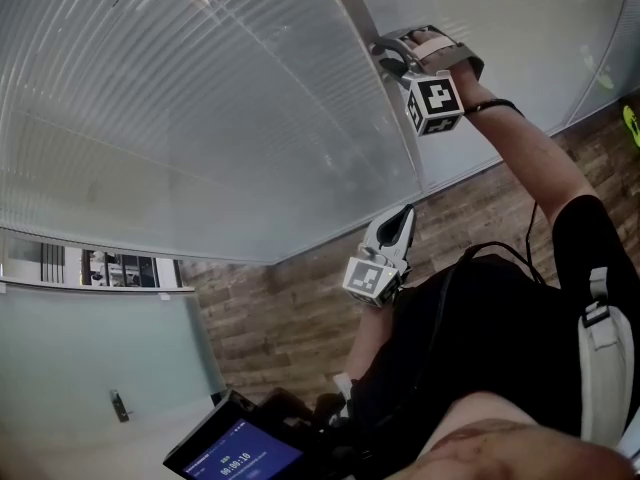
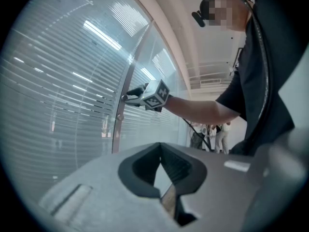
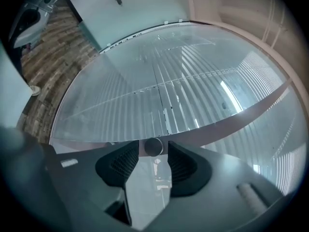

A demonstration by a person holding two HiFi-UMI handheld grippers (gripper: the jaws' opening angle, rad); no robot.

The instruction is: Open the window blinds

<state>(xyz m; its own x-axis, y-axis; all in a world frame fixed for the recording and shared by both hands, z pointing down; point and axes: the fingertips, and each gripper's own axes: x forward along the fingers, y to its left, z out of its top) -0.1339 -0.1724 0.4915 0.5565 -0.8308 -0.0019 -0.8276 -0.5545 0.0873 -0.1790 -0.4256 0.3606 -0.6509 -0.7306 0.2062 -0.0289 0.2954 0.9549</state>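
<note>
The slatted blinds (image 1: pixel 200 98) hang behind the glass, their slats turned flat against it. A grey frame post (image 1: pixel 400 128) divides two panes. My right gripper (image 1: pixel 392 58) is raised to this post, and in the right gripper view it (image 3: pixel 153 151) stands open with a small round knob (image 3: pixel 154 146) between the fingertips, a thin gap on each side. The left gripper view shows that gripper (image 2: pixel 128 97) at the post (image 2: pixel 120 124). My left gripper (image 1: pixel 405 213) hangs lower, apart from the glass, with its jaws (image 2: pixel 160 146) shut on nothing.
Wood-pattern floor (image 1: pixel 280 308) runs below the glass wall. A glass door with a handle (image 1: pixel 118 405) stands at the lower left. A lit screen (image 1: pixel 235 448) sits close to my body. People (image 2: pixel 207 134) stand far off down the corridor.
</note>
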